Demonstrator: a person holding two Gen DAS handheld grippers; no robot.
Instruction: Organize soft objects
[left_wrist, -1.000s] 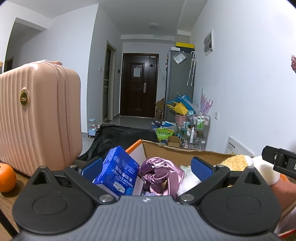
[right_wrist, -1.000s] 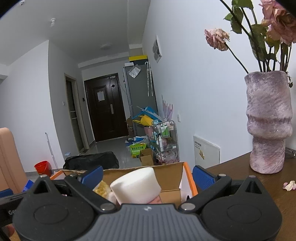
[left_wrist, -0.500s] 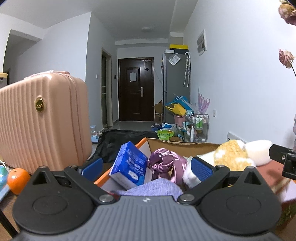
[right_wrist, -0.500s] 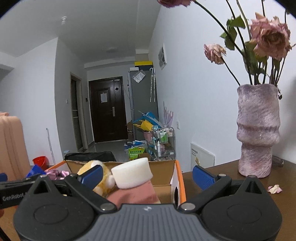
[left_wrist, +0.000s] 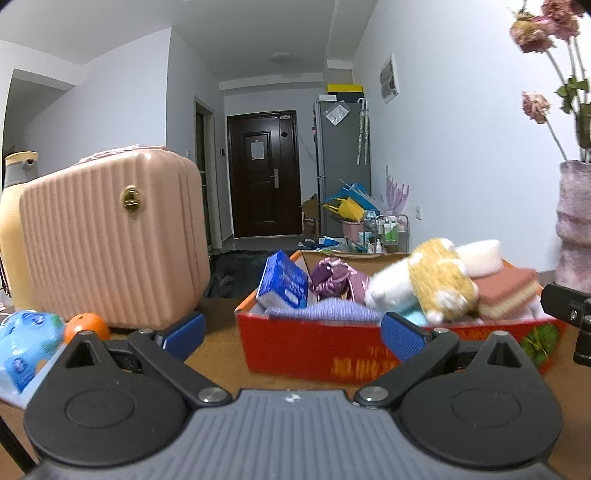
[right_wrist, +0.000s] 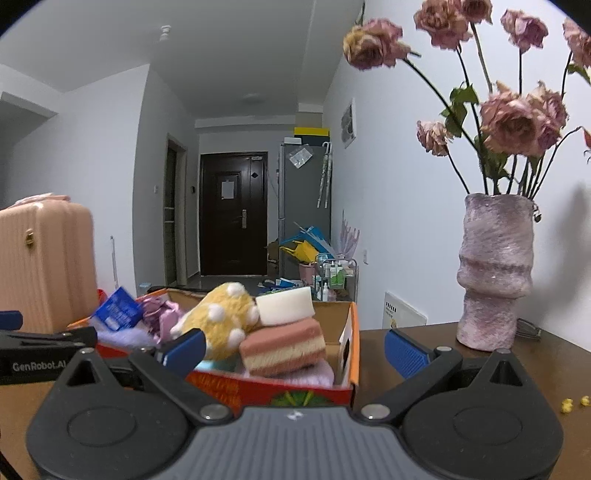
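Observation:
A red cardboard box (left_wrist: 332, 350) (right_wrist: 295, 391) stands on the wooden table, filled with soft things: a yellow plush toy (left_wrist: 439, 284) (right_wrist: 221, 317), a pink layered sponge (left_wrist: 506, 291) (right_wrist: 284, 347), a white sponge (right_wrist: 284, 306), purple satin cloth (left_wrist: 332, 277), a blue tissue pack (left_wrist: 284, 284) and a lilac knit (left_wrist: 321, 314). My left gripper (left_wrist: 291, 332) is open and empty in front of the box. My right gripper (right_wrist: 295, 347) is open and empty, just short of the box's right end.
A pink suitcase (left_wrist: 110, 240) stands at the left with an orange (left_wrist: 86, 325) and a blue ball (left_wrist: 26, 339) before it. A purple vase (right_wrist: 495, 269) with dried roses sits at the right. Yellow crumbs (right_wrist: 572, 404) lie on the table.
Both grippers have drawn back from above the box; its red front wall now shows in both views. The plush toy has tipped over inside the box.

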